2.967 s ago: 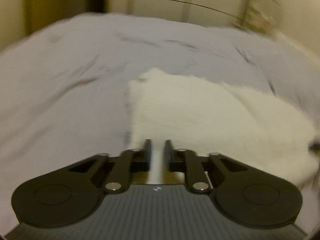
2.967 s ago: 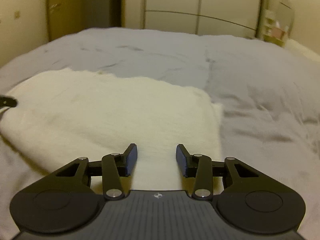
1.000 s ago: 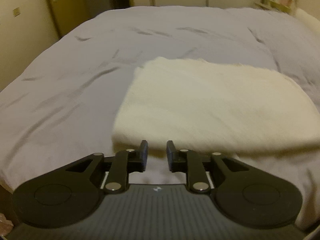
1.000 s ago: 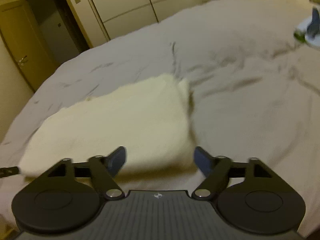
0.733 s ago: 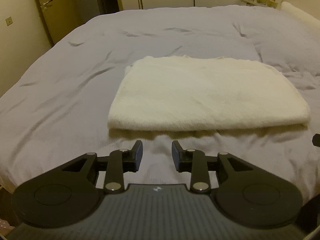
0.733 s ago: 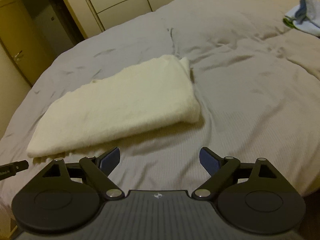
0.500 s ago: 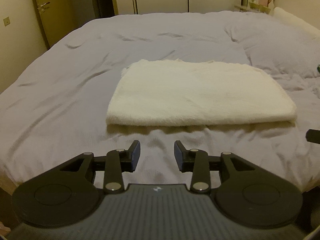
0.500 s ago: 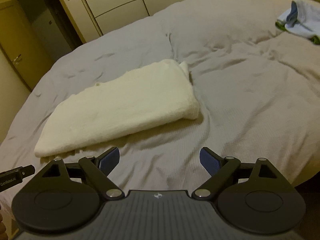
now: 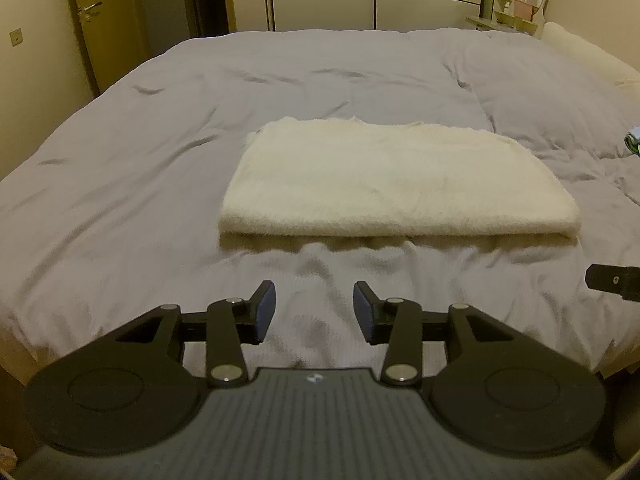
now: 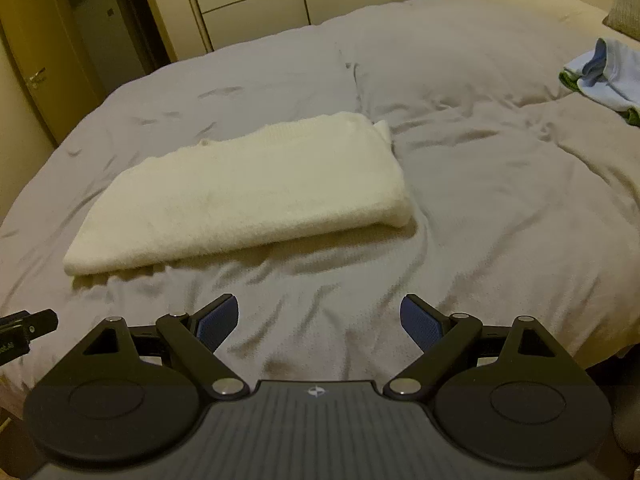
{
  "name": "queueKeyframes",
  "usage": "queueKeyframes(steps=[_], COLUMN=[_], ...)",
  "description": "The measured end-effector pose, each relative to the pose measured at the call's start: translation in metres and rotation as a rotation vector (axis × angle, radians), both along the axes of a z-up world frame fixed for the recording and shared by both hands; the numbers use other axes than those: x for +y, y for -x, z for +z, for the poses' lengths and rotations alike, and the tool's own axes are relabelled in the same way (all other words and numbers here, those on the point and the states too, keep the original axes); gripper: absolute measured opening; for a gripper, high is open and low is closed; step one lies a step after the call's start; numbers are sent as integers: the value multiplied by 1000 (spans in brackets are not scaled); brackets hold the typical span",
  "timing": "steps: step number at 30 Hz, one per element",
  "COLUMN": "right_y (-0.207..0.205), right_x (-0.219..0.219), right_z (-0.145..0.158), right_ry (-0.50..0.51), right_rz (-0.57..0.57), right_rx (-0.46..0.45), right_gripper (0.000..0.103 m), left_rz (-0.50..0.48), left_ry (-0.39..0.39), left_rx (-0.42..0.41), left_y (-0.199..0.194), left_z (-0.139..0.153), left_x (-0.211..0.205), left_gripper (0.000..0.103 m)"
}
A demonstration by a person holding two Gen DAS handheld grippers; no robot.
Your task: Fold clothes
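Item: cream garment [image 9: 394,182], lying folded into a flat rectangle at mid-frame on the grey bed [image 9: 140,152]; far edge slightly uneven.
Risk, judged: soft bedding could let the layers slide or spring apart if an edge were snagged; a corner peeking out at the garment's right end might unfold.
Left tongs [image 9: 314,312]: partly parted, empty, touching nothing, low centre of frame.
Right tongs [image 10: 319,322]: spread wide, empty, clear of the garment.
Blue clothes [image 10: 608,74]: upper right.

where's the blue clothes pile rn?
Right wrist view, far right: the blue clothes pile lies on the grey bedspread, well apart from the folded cream towel.
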State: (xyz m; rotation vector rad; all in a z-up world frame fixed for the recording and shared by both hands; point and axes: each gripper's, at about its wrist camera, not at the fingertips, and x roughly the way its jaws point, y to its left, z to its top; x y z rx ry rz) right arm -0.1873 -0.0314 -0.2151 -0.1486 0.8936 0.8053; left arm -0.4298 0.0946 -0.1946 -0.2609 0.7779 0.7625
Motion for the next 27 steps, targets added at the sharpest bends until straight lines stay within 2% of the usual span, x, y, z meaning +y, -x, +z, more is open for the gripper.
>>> queueKeyframes(steps=[16,27], right_y=[-16,-42], right_x=[3,14], right_z=[-17,-43], right_ry=[2,-4], right_rz=[-9,-51], right_rx=[47,102], right_gripper=[90,90], left_rz=[2,-11], left_ry=[9,46], left_rx=[64,89], left_y=[-15,-30], left_z=[-14,-35], left_x=[5,27], left_gripper=[41,42])
